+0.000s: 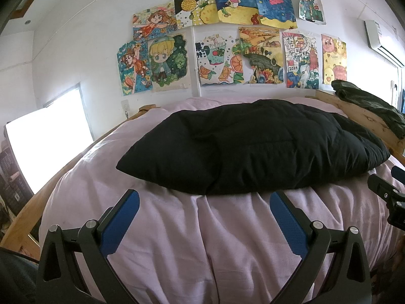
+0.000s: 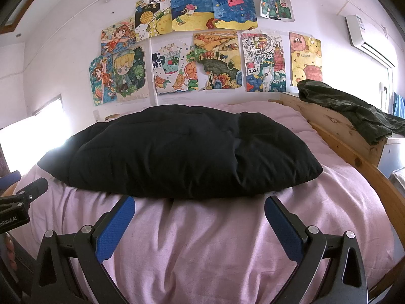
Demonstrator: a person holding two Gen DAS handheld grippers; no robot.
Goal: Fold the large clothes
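On the pink duvet (image 1: 177,240) ahead, the black padded jacket (image 1: 253,149) is lying folded into a bundle, and I am holding left gripper (image 1: 204,204) and right gripper (image 2: 200,206) spread open, empty, so folding looks nearly done.

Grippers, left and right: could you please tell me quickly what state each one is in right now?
Left gripper: open, holding nothing, short of the puffy black padded garment.
Right gripper: open, holding nothing, over the pink bedsheet.
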